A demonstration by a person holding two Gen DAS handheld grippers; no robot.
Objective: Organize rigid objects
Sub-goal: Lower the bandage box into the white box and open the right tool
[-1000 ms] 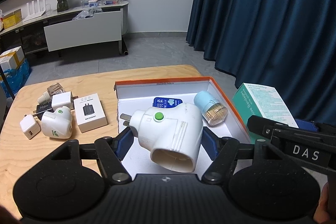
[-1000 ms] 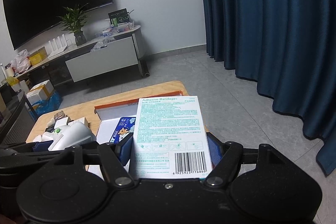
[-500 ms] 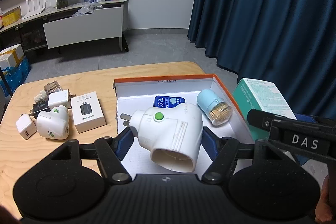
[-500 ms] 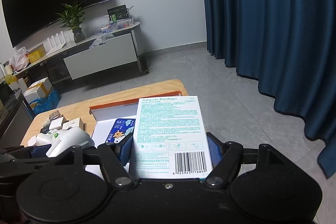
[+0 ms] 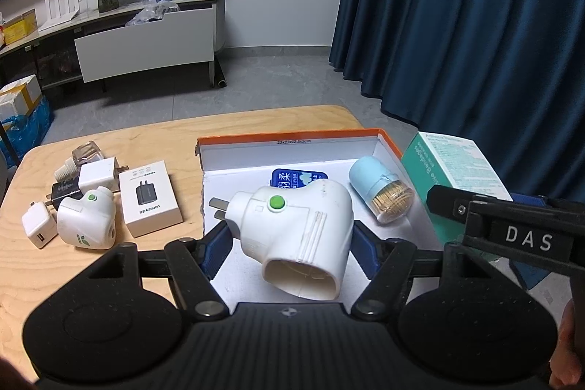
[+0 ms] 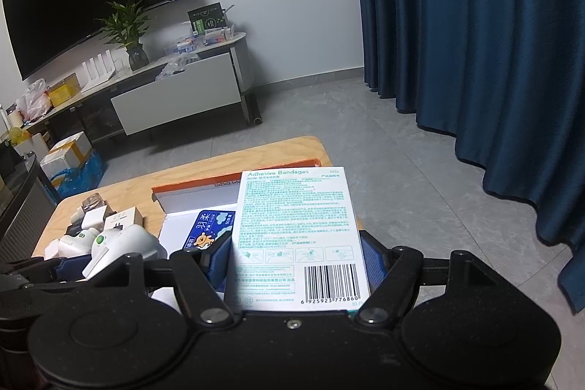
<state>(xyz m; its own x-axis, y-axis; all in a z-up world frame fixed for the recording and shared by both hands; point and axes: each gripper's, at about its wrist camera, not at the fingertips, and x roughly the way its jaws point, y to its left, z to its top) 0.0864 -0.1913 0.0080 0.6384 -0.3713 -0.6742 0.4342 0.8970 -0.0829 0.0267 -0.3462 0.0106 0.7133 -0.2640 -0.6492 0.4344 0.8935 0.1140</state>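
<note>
Both hands are loaded here. The left gripper (image 5: 290,238) has its fingers clamped on the sides of a white plug adapter (image 5: 296,229), held above the near part of the open orange-edged box (image 5: 292,138). The right gripper (image 6: 298,265) has its fingers closed on a box of bandages (image 6: 294,229), hanging at the box's right edge.

Inside the box there's already a blue packet (image 5: 298,178) at the back and a toothpick jar (image 5: 380,192) lying on its side to the right. So I'd drop the adapter into the bare white floor at the near left, low and flat, prongs pointing away from the packet. Let go only once it's resting, since that rounded body will probably roll. The bandages look best slid in upright along the right wall, after the left hand clears out. 5 or so chargers (image 5: 87,203) wait on the surface (image 5: 36,265).
</note>
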